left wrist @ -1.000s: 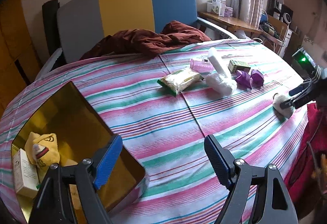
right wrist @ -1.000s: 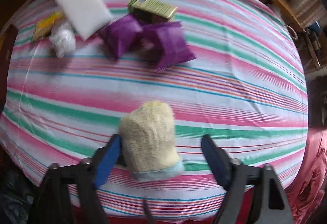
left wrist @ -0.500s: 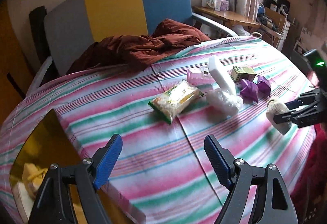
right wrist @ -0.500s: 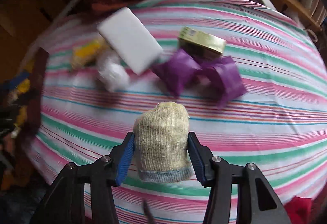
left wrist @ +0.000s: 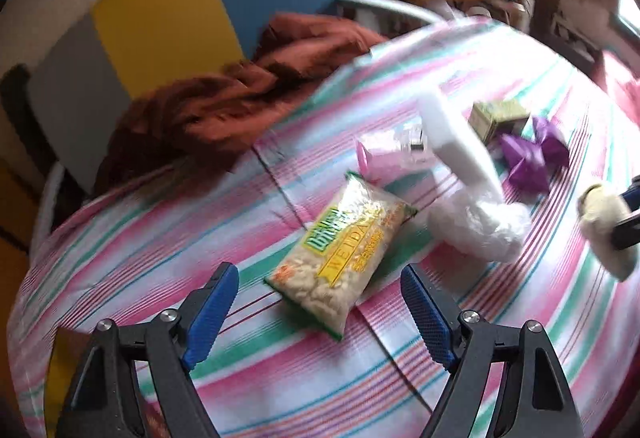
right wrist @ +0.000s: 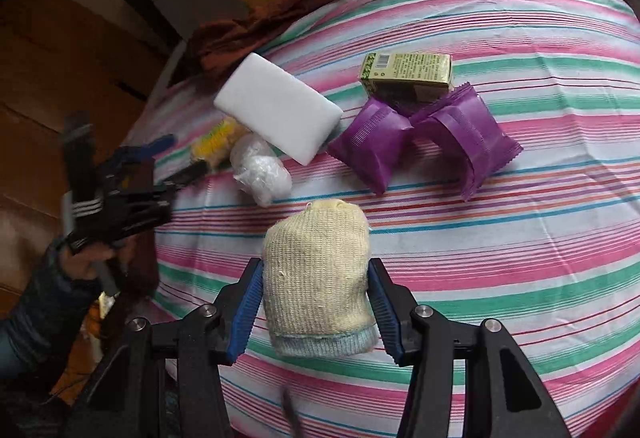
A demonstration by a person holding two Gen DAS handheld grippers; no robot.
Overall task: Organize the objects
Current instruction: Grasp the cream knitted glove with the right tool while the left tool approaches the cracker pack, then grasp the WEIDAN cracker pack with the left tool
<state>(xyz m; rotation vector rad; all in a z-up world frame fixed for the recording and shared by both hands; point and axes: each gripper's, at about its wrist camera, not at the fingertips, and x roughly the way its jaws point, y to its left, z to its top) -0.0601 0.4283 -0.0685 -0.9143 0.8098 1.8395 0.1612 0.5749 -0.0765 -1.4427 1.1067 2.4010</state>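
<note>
1. Since a second ago: left gripper (left wrist: 320,312) swung off the yellow tin toward the snack bag (left wrist: 343,260); right gripper (right wrist: 314,312) closed on the knit sock roll (right wrist: 318,274).
2. Left jaws wide, empty. Bag lies on the striped cloth (left wrist: 200,238) just ahead, between the fingers' line.
3. Bag's long axis runs diagonally, near-left to far-right, so roll the wrist to grip across it.
4. Sock roll: cuff toward camera, toe pointing away.

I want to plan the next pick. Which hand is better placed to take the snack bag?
Left. The left gripper is open with the snack bag right before its fingers, while the right gripper is shut on the sock.
</note>
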